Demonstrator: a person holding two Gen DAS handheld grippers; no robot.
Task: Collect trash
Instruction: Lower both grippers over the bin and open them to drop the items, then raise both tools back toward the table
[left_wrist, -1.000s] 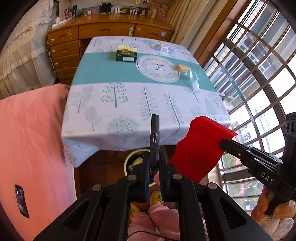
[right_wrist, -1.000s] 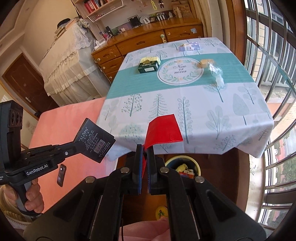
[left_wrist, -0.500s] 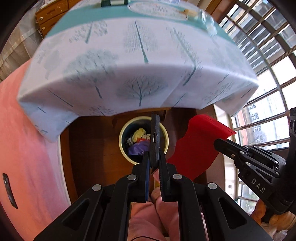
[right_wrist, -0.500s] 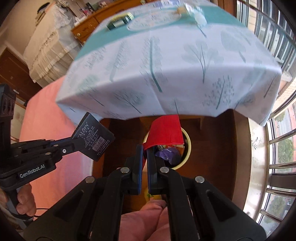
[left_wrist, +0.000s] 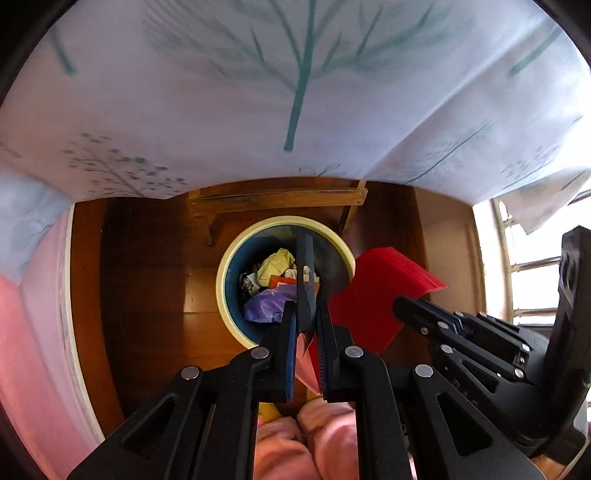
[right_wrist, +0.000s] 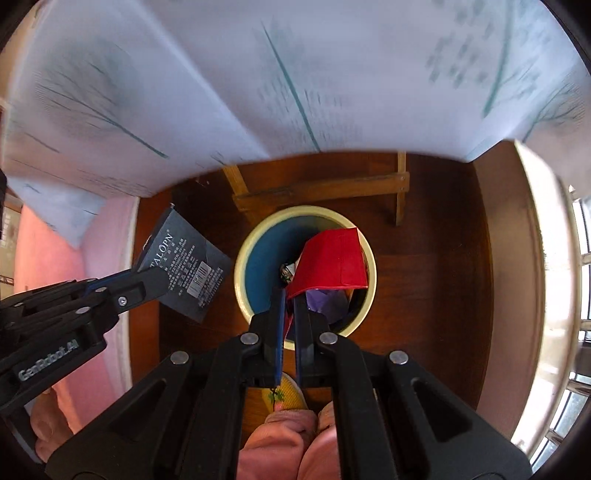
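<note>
Both grippers were pointed down at the trash bin, a round one with a cream rim and blue inside, sitting on the dark wood floor just under the edge of the table with the tree-print tablecloth.

The left gripper was clamped tight on a flat dark packet with "TALOPN" and a barcode label printed on it. In the left wrist view you only saw it edge-on, a thin dark blade sticking up over the bin opening; in the right wrist view it hung off to the left of the bin rim, over the floor.

The right gripper was pinched shut on a red envelope, gripping its lower corner — from its own camera the envelope sat right above the bin mouth.

The bin already had stuff in it: a purple plastic bag, a crumpled yellow-green paper and some other scraps I couldn't make out. A wooden table brace ran just behind the bin, and a pink bedspread filled the left side.
</note>
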